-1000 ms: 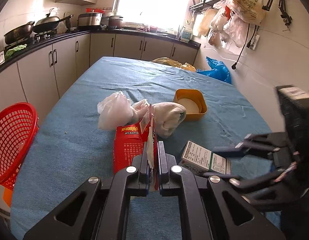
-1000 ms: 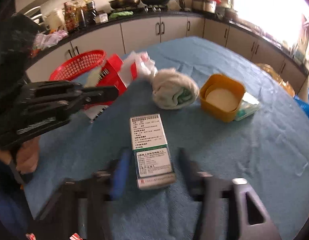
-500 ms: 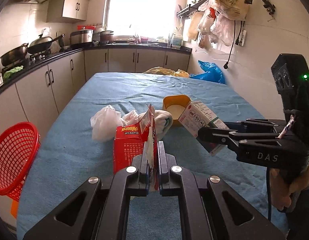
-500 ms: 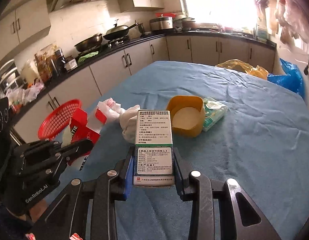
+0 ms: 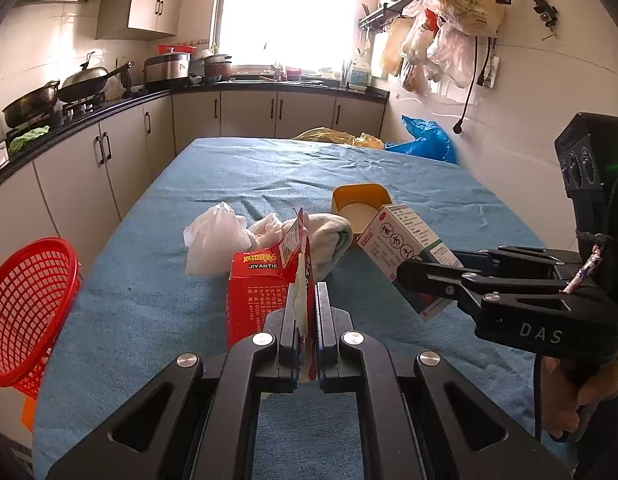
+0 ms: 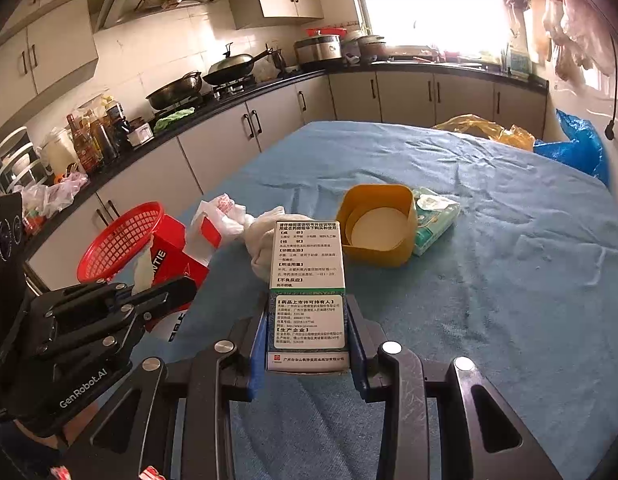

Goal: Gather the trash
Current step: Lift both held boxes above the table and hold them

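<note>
medicine box [image 6: 309, 292]: off the cloth now; a second ago it lies flat on the table with the right jaws open either side of it. Now it hangs in the air, long axis along the fingers, printed face up.
right gripper [image 6: 309, 344]: jaws narrowed onto the box's two long sides, blue pads pressing on them, near end of the box seated between them. In the left wrist view it [image 5: 425, 276] holds the box [image 5: 405, 248] tilted, far end up toward 10 o'clock.
meaning: pick looks done, so one more piece of trash is in hand. Both hands are loaded; the next job is likely the carry to a bin.
box look: white carton, green band, dense black print, corners square, no crush visible. Light and stiff, I'd guess; it should ride fine in a side grip.
red carton [image 5: 261, 292]: open-topped, pinched by its torn flap in the left gripper [image 5: 306, 320], jaws almost fully together on the thin card. It sits at 9 o'clock of the medicine box in the right wrist view.
red basket [image 6: 121, 240]: at 10 o'clock off the table edge, a likely drop spot.
left on table [image 6: 509, 280]: white plastic bag [image 5: 213, 240], rolled cloth [image 5: 329, 240], yellow tub [image 6: 377, 228], wipes pack [image 6: 433, 216], all at 12 to 1 o'clock beyond the box.
</note>
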{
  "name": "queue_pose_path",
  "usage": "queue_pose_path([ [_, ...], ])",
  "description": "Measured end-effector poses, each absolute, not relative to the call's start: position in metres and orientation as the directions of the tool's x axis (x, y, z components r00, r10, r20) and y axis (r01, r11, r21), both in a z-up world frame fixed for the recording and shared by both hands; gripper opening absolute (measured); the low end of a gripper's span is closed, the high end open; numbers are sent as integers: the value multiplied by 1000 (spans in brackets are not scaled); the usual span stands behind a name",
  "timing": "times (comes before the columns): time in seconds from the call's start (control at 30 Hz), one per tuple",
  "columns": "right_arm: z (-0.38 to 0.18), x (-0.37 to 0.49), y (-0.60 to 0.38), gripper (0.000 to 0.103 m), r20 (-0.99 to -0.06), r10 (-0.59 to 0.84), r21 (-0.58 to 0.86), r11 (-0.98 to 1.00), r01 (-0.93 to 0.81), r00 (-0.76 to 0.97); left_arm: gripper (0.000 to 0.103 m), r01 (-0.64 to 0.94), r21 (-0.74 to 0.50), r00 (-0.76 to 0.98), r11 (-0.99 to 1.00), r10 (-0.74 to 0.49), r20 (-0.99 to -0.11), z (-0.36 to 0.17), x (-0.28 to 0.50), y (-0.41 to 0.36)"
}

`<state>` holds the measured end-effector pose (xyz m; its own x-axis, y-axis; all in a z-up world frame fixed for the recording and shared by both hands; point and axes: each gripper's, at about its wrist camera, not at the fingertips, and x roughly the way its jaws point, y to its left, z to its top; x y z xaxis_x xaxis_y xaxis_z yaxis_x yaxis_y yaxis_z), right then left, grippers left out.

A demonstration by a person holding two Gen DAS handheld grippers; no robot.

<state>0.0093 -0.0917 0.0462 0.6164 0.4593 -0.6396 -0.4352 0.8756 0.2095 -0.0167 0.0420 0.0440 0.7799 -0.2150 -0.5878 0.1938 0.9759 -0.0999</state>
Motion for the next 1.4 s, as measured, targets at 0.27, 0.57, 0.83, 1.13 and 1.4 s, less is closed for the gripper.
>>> queue_pose_path([
  [0.27, 46, 8, -91, 37, -635, 461, 207, 874, -439, 619, 6, 187, -94, 776, 978, -206, -596, 42, -15, 41],
  [0.57, 48, 7, -92, 37, -631, 459, 207, 876, -435, 626, 6, 184, -85, 774, 979, -197, -601, 38, -16, 42],
  [0.83, 50, 7, -94, 37, -625, 461, 214, 877, -430, 630, 6, 181, -81, 774, 980, -193, -603, 37, -15, 43],
  [1.13, 52, 7, -96, 37, -621, 460, 217, 879, -425, 634, 6, 180, -80, 774, 980, -191, -603, 37, -15, 42],
  [1.4, 55, 8, -102, 37, -611, 456, 237, 885, -400, 647, 6, 174, -72, 778, 982, -182, -601, 35, -17, 48],
])
